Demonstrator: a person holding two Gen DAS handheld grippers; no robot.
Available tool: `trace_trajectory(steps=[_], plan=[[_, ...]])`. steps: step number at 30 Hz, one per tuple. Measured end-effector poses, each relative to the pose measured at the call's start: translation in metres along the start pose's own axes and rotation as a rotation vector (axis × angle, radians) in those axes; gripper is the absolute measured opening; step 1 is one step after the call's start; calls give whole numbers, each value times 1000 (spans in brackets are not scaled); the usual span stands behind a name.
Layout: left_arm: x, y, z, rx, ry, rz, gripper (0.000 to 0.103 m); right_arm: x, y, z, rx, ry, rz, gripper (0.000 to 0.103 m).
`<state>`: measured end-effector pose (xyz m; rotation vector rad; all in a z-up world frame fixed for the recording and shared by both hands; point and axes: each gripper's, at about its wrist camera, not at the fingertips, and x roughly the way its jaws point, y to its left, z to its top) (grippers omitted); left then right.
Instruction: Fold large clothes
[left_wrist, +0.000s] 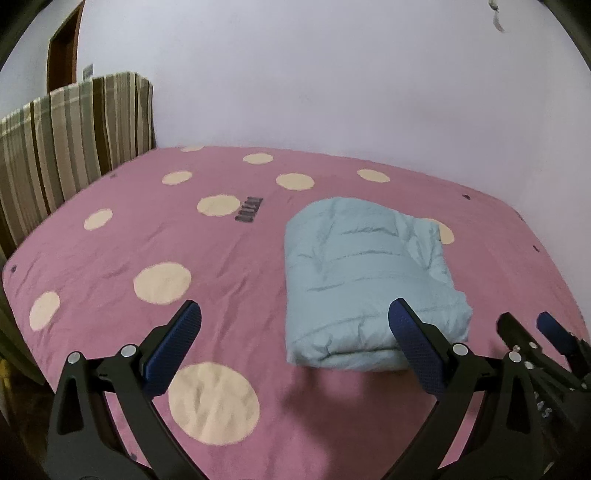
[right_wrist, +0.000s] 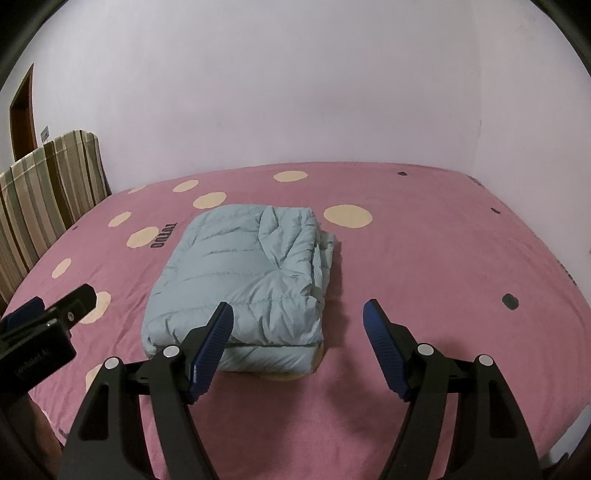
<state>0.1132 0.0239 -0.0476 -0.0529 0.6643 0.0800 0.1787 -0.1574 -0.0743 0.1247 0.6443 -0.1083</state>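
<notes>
Hanging above the near side of the bed, both grippers have their fingers spread wide and hold nothing. The left gripper (left_wrist: 293, 321) has its blue pads far apart, and one pad sits in front of the near corner of the jacket (left_wrist: 365, 280). I cannot tell if it touches. The right gripper (right_wrist: 297, 321) is wide open too, with one pad in front of the jacket's near edge and the other over bare sheet.

The jacket (right_wrist: 243, 280) is light blue and puffy. It lies folded in a thick block near the middle of the bed sheet (left_wrist: 258, 258), which is pink with big cream dots. The fold looks about done to me.

What could go wrong? The jacket is full of air and slippery, so I think it may puff up and pop open. On the side away from the striped cushion (left_wrist: 70, 147), loose layers poke out of the block. If a pad bumps that side, the stack could slide apart. A pad could also snag the sheet and drag the jacket.

There are no boxes, bags or baskets to see near the jacket, so nothing is inside anything.
</notes>
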Motion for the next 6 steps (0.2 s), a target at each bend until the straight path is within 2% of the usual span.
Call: trace_trajectory(steps=[2,3,6], plan=[[8,4,1,4,-3,19,101,3,-4,0,9,0,-7,74],[12,5,1,1,4,19,101,6,-8,1,17,-2,-14,82],[37,22,4,-25,52,17,101,18,-21,2,25,0,-41,83]])
